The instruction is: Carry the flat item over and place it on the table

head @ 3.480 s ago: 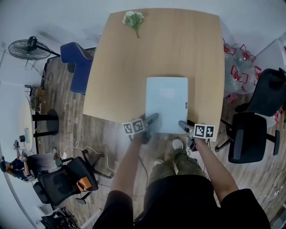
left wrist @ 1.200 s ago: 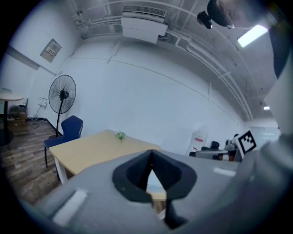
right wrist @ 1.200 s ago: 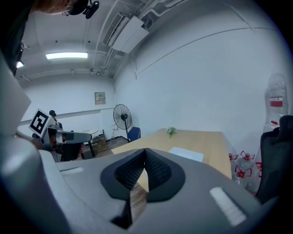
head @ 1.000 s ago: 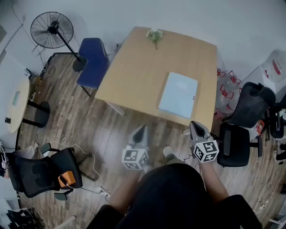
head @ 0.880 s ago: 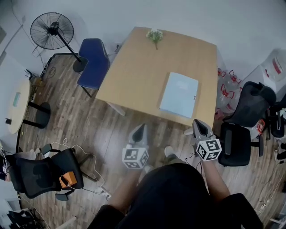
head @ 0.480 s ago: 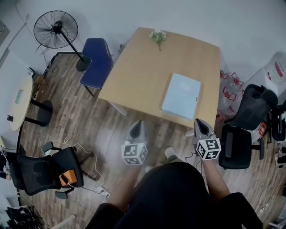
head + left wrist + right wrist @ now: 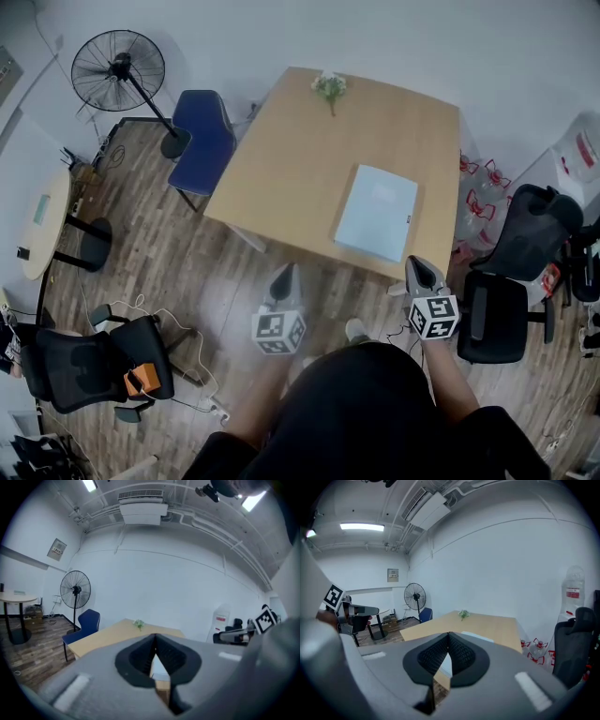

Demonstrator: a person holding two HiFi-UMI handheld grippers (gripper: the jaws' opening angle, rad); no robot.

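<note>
flat item (image 7: 377,213): a pale blue rectangular panel lying flat on the wooden table (image 7: 300,159), on the table's right half, close to its near edge. nothing touches it. a small sprig of flowers (image 7: 329,85) lies at the far edge of the same table, well apart from the panel.

left gripper (image 7: 285,273): jaws clenched together, pads meeting, nothing between them. it hangs over the plank floor (image 7: 187,262), short of the table's near edge, and points toward the table.

right gripper (image 7: 414,263): jaws likewise pressed together and empty. it sits just off the table's near right corner, apart from the panel.

surroundings: a blue chair (image 7: 208,141) stands at the table's left side, with a pedestal fan (image 7: 117,66) beyond it. a black office chair (image 7: 511,281) stands to the right.
</note>
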